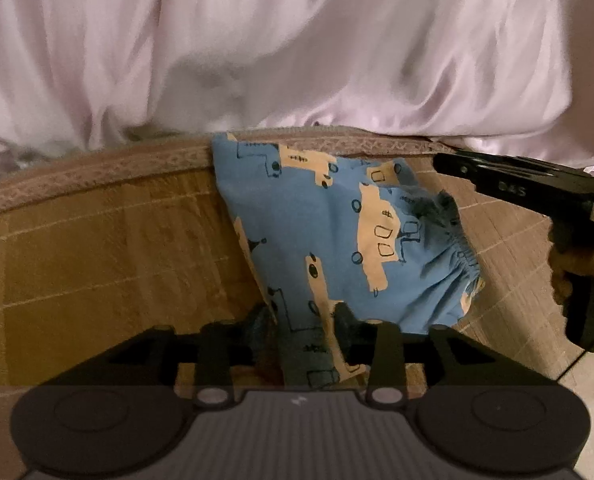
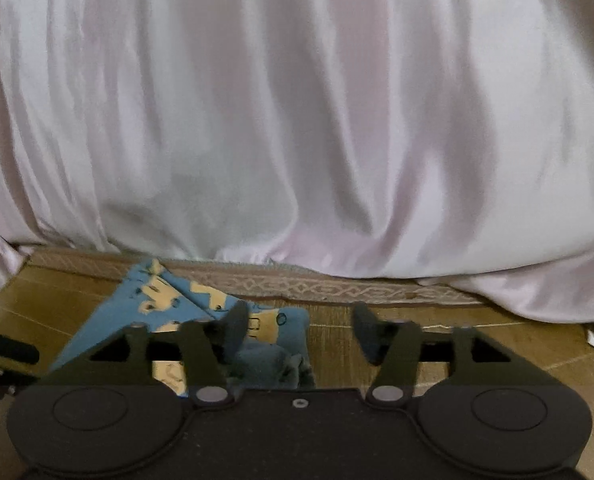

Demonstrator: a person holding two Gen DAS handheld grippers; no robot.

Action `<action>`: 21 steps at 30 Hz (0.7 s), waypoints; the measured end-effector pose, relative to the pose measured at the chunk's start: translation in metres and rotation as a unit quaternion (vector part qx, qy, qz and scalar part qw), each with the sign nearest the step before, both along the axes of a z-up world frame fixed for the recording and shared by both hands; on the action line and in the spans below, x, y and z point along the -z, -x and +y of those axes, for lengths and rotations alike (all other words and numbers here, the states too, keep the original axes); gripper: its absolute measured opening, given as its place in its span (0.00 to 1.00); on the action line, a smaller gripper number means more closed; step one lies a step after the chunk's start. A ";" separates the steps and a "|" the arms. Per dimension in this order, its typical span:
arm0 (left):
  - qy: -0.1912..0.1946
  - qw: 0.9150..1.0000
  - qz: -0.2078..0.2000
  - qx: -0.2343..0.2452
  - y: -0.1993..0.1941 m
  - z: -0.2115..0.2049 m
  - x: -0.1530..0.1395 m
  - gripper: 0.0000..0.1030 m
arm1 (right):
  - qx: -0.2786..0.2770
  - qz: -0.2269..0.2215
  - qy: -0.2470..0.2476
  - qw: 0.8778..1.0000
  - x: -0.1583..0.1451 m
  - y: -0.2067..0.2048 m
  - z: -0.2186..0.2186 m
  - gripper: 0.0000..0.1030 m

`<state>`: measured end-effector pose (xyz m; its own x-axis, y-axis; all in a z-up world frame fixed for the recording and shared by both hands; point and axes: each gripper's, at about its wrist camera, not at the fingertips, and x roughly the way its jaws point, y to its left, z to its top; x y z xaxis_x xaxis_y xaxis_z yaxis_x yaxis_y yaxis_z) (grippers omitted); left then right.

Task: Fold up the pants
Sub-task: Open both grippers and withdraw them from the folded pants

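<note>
My left gripper [image 1: 301,320] sits partly parted over the pants [image 1: 337,232] at frame centre on the mat [image 1: 97,240]; my right gripper [image 2: 299,330] is wide, gripping nothing

The left gripper [image 1: 303,320] covers the near end of the blue patterned pants [image 1: 337,232]; the pale curtain [image 1: 297,40] runs past the frame edges, blurred.

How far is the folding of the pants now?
Mostly done: the blue cotton pants with yellow car prints lie folded compactly on the tan woven mat. Right gripper stands open; cloth sits between the left gripper fingers. Remaining: perhaps only tidying.
</note>
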<state>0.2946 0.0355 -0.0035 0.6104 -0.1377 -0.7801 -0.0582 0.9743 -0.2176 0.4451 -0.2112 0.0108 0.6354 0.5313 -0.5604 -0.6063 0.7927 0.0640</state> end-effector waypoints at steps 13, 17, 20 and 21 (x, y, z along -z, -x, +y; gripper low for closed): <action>-0.044 0.991 -0.112 -0.055 0.093 -0.017 -0.043 1.00 | 0.101 -0.042 -0.082 0.991 -0.034 0.159 -0.085 0.99; -0.048 0.987 -0.133 -0.069 0.129 -0.027 -0.036 1.00 | 0.135 -0.026 -0.084 0.987 -0.029 0.201 -0.102 0.99; -0.063 0.987 -0.136 -0.059 0.149 -0.037 -0.028 1.00 | 0.151 -0.013 -0.088 0.985 -0.017 0.228 -0.112 0.99; -0.070 0.987 -0.134 -0.052 0.153 -0.041 -0.026 1.00 | 0.151 -0.011 -0.083 0.985 -0.013 0.234 -0.113 0.99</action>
<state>0.1412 -0.0058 0.0226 0.8027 0.0335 -0.5954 -0.1172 0.9878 -0.1024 0.2111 -0.3245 0.0239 0.7892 0.3994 -0.4664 -0.3472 0.9167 0.1976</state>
